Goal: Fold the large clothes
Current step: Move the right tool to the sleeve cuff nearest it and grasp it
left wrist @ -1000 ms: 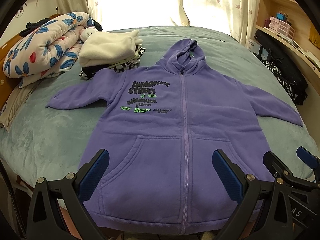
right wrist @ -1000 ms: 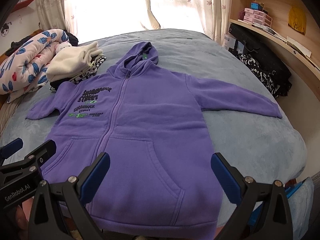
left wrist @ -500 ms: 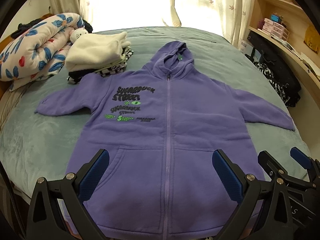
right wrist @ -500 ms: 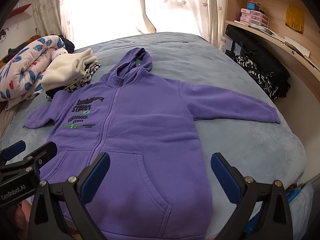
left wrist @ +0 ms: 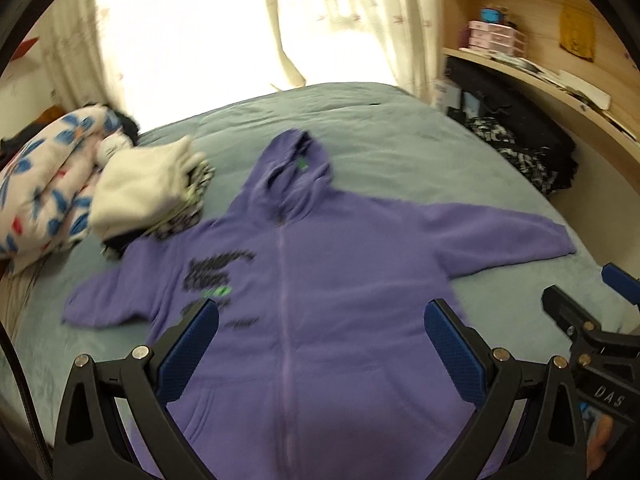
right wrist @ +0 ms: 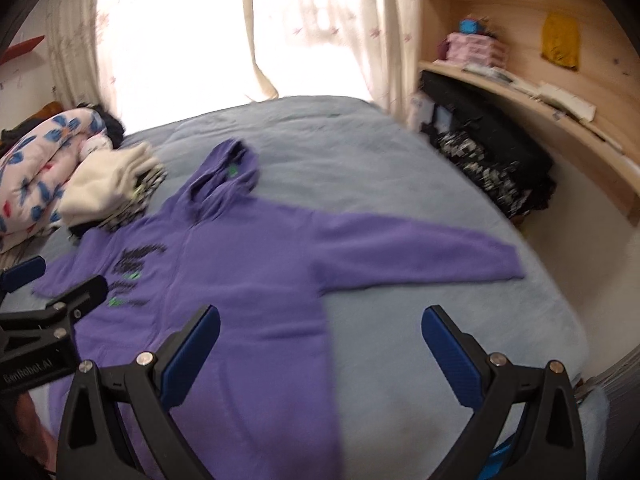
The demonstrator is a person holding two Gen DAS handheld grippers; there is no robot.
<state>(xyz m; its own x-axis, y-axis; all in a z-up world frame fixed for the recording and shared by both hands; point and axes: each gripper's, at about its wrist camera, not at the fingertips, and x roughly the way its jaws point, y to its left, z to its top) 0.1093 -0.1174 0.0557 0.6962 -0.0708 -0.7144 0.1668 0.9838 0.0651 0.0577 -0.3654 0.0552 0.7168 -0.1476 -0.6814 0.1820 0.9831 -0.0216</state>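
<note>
- Bed (left wrist: pixel 380 140) carries the hoodie (left wrist: pixel 320 288) spread flat, zip up, sleeves out at 3 and 9 o'clock, ready for folding.
- Left tool (left wrist: pixel 320 344): jaws apart, empty.
- Right tool (right wrist: pixel 320 344): jaws apart, empty, nearer the 3 o'clock sleeve.

Floral quilt (left wrist: pixel 44 184), cream folded pile (left wrist: pixel 148 188), wooden shelf (right wrist: pixel 532 108), curtains (right wrist: pixel 312 28), blue-grey bedspread (left wrist: pixel 400 152)

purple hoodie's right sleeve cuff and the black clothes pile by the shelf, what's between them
Only bare grey-blue bedspread lies between the purple zip hoodie's sleeve cuff and the black patterned clothes pile; the right wrist view shows it best.
</note>
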